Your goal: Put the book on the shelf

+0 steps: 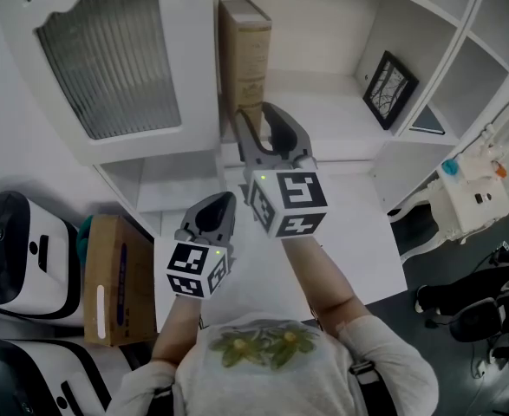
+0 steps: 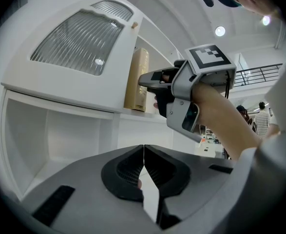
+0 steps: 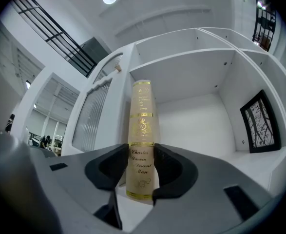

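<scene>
While pinching the book (image 3: 143, 116) low on its spine in the right claw (image 3: 141, 155), holds left claw (image 2: 143, 152) closed, empty, at seven o'clock. Probably stiff, heavy, glossy: best squeezed mid-spine.

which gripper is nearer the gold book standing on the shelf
Right. The right gripper is at the book, with its jaws against both sides of the spine. The left gripper is held back from the shelf, off to the left, shut and empty.
</scene>
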`<action>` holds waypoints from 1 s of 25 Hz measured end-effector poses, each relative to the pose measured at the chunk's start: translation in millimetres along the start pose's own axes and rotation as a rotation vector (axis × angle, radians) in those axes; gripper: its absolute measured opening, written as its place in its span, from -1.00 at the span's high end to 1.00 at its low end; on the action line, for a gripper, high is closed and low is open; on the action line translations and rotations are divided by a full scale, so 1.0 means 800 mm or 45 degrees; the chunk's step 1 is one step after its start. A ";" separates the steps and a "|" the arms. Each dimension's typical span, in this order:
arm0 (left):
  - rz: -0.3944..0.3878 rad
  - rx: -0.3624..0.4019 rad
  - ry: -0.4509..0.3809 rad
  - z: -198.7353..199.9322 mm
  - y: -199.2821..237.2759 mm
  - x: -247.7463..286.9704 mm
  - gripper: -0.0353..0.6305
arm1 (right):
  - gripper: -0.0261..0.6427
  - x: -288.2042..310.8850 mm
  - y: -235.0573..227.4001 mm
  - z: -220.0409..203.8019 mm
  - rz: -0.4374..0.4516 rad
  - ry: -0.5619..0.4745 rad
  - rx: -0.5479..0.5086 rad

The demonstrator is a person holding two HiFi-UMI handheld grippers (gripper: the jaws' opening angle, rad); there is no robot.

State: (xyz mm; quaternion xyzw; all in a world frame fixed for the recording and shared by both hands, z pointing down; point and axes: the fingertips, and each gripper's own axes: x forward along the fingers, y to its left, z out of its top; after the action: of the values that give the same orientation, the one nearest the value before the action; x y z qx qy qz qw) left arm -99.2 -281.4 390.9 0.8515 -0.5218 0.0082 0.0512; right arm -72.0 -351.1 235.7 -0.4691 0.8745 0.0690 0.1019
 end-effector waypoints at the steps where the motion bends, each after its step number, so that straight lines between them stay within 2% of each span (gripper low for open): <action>1: 0.000 0.000 0.000 0.000 0.000 -0.001 0.81 | 0.38 0.002 0.001 -0.001 0.005 0.005 -0.002; 13: 0.012 0.001 -0.005 0.002 0.002 -0.009 0.81 | 0.40 0.014 0.010 -0.005 0.024 0.046 -0.017; 19: 0.015 -0.010 -0.021 0.005 0.001 -0.016 0.81 | 0.40 -0.019 0.023 -0.007 0.067 0.031 -0.043; 21: 0.012 -0.014 -0.026 0.007 -0.001 -0.019 0.81 | 0.48 -0.034 0.027 -0.011 0.082 0.027 -0.053; 23: 0.007 -0.014 -0.031 0.009 -0.003 -0.021 0.81 | 0.68 -0.049 0.031 -0.016 0.104 0.025 -0.056; 25: -0.001 -0.013 -0.038 0.011 -0.008 -0.023 0.81 | 0.76 -0.065 0.039 -0.023 0.147 0.030 -0.048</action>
State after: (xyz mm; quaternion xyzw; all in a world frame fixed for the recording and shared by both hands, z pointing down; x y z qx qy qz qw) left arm -102.2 -263.3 380.3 0.8513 -0.5224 -0.0072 0.0480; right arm -71.9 -296.3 266.6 -0.4206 0.8998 0.0860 0.0786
